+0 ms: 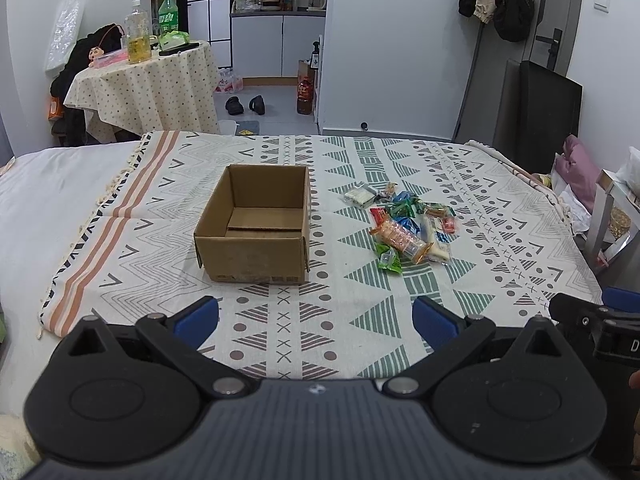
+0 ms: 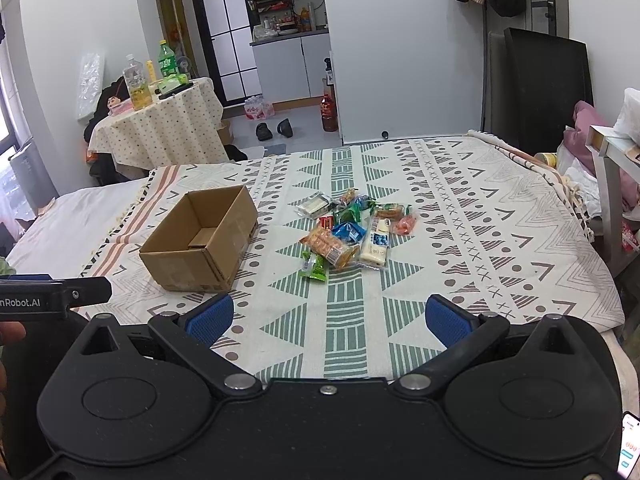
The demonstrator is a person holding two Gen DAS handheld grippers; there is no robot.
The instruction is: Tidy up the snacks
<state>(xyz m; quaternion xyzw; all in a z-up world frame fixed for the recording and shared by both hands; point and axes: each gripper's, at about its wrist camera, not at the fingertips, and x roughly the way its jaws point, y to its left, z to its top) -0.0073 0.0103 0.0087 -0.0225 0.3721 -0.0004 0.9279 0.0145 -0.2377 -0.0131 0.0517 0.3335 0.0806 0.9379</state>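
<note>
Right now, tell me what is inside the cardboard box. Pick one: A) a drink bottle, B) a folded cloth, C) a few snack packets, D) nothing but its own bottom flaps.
D: the cardboard box shows only its bare bottom flaps in both wrist views, while the snack packets lie in a pile on the patterned cloth beside it.

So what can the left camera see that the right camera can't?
Only the left wrist view shows the box's whole bare floor and the dark door handle on the far wall.

Only the right wrist view shows a phone screen at the bottom corner and a window at the left edge.

Both show the open cardboard box, the snack pile beside it on the patterned blanket, and the round table with bottles. Both grippers, left and right, are open and hold nothing.
</note>
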